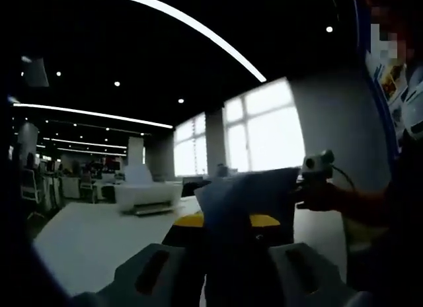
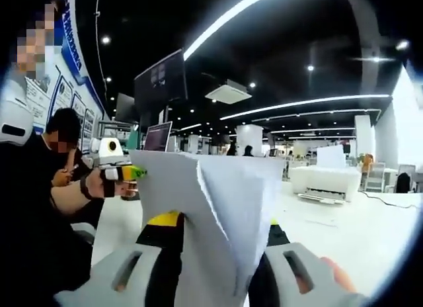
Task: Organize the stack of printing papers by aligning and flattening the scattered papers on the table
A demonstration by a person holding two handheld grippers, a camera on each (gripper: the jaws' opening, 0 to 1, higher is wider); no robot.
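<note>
A sheaf of white printing papers (image 1: 244,201) stands on edge, raised above the white table (image 1: 86,241). In the left gripper view my left gripper (image 1: 227,222) is shut on its lower part, yellow tips on either side. My right gripper (image 1: 310,184), held by a hand, sits at the sheaf's right edge. In the right gripper view the same papers (image 2: 225,194) rise between my right gripper (image 2: 218,222) jaws, which are shut on them. The sheets fan apart unevenly at the top. My left gripper (image 2: 125,173) grips the sheaf's left edge.
A white printer (image 1: 149,196) (image 2: 327,181) stands on the table (image 2: 360,237) behind the papers. A person (image 2: 63,138) sits at the left of the right gripper view. Office desks and chairs fill the background, with bright windows (image 1: 264,131).
</note>
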